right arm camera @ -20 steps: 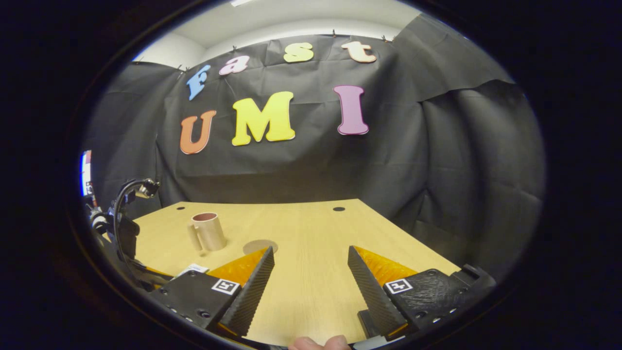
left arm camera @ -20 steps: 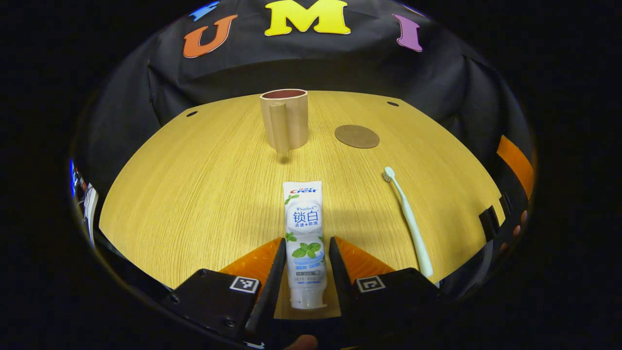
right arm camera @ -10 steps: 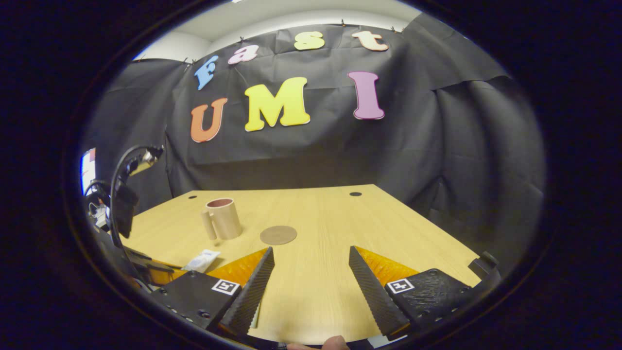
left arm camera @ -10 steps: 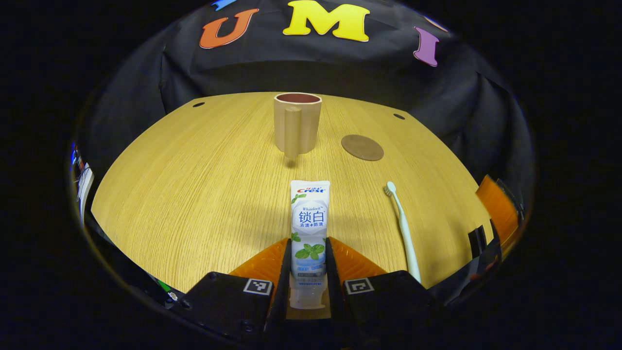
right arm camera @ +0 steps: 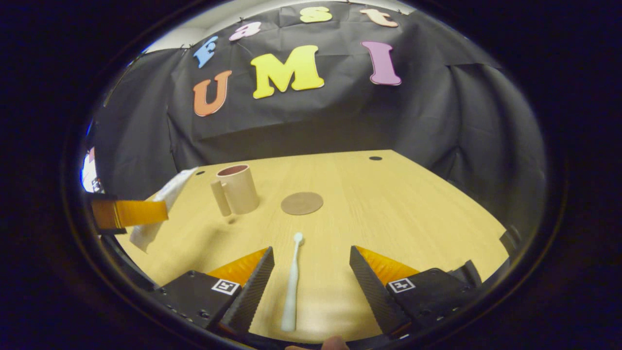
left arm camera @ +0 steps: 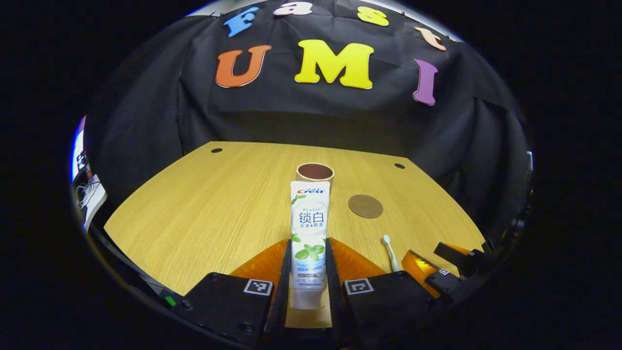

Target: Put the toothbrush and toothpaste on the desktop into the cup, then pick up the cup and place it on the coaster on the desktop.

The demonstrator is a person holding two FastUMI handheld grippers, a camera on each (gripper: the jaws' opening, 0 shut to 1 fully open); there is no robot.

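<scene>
Now the left gripper (left arm camera: 305, 272) has its jaws pinching the white toothpaste tube with green leaves (left arm camera: 309, 228) on both sides, near its cap end. A second ago the tube lay flat on the worktop with the jaws spread on each side of it. Since then they have closed on it and lifted it, so it now sticks out in front of the camera, up off the wood. I think the tube is on its way to the cup.

The right gripper (right arm camera: 312, 282) has its jaws spread wide. A second ago it looked out over bare wood; now the pale mint plastic toothbrush (right arm camera: 292, 282) lies flat between its jaws, handle near, bristles far. Neither jaw touches it. That looks like getting ready to grab it.

Farther out on the yellow wooden worktop (right arm camera: 398, 204) stands the tan cup with a handle (right arm camera: 237, 189), upright, and I can see nothing in it. Beside it, a little apart, lies the round brown coaster (right arm camera: 302, 203), with nothing on it.
</scene>
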